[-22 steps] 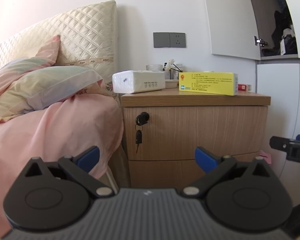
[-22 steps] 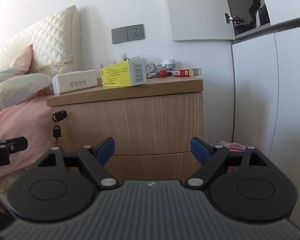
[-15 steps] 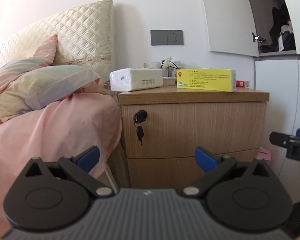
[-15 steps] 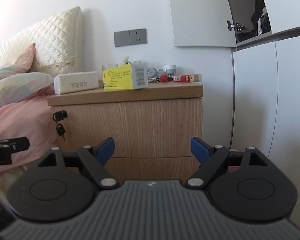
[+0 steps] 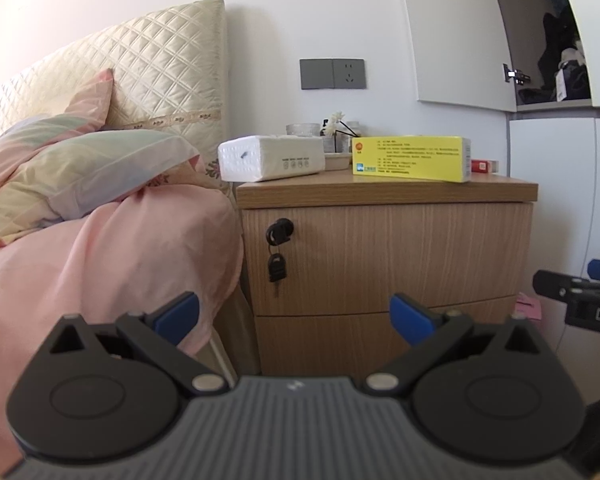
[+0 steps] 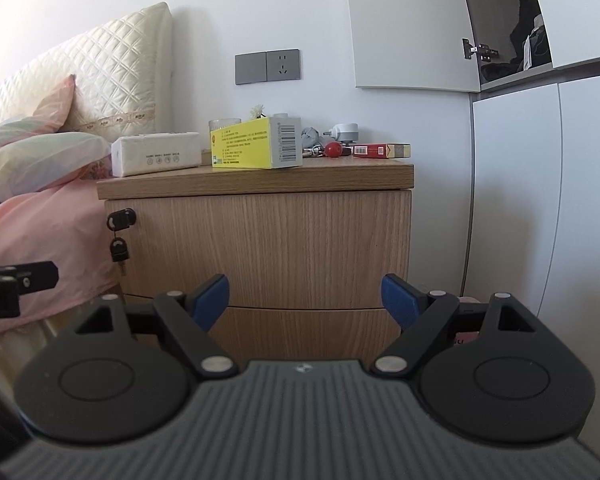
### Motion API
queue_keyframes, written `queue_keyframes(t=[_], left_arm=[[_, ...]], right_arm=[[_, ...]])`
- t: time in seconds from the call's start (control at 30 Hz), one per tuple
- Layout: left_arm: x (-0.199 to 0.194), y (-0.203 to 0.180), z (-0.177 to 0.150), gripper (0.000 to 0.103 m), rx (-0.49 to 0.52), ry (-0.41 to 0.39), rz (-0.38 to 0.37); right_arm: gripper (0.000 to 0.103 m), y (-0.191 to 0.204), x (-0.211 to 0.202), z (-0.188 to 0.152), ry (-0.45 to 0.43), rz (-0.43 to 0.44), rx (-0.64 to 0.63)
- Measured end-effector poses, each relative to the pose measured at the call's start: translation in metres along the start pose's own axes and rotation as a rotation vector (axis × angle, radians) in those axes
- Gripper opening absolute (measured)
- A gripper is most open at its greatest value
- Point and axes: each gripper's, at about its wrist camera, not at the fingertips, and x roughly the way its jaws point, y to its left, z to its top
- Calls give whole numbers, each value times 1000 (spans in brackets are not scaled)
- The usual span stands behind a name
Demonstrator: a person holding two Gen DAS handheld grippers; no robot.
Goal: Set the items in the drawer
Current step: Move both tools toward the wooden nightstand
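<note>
1. The left claw (image 5: 294, 314) gapes wide with nothing between its blue tips; the pink bedding (image 5: 112, 264) lies to its left.
2. Ahead of and above both claws, the counter (image 6: 256, 178) carries a white tissue pack (image 6: 156, 154), a yellow box (image 6: 256, 148) and a red pack (image 6: 380, 150), left to right.
3. The top drawer (image 6: 268, 248), shut, has keys (image 6: 119, 248) hanging at its left edge.
4. The right claw (image 6: 306, 300) also stands open and empty.

Each gripper, left gripper (image 5: 295, 314) and right gripper (image 6: 305, 298), has blue fingertips (image 5: 178, 314) on black arms with silver screws, round black discs and a grey ribbed body.
</note>
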Motion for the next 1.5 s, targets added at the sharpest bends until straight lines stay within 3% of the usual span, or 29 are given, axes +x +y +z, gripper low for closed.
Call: queue_keyframes(t=[1.5], left_arm=[[-6, 7, 3, 103, -25, -23, -30]], right_arm=[[85, 8, -2, -1, -29, -20, -5]])
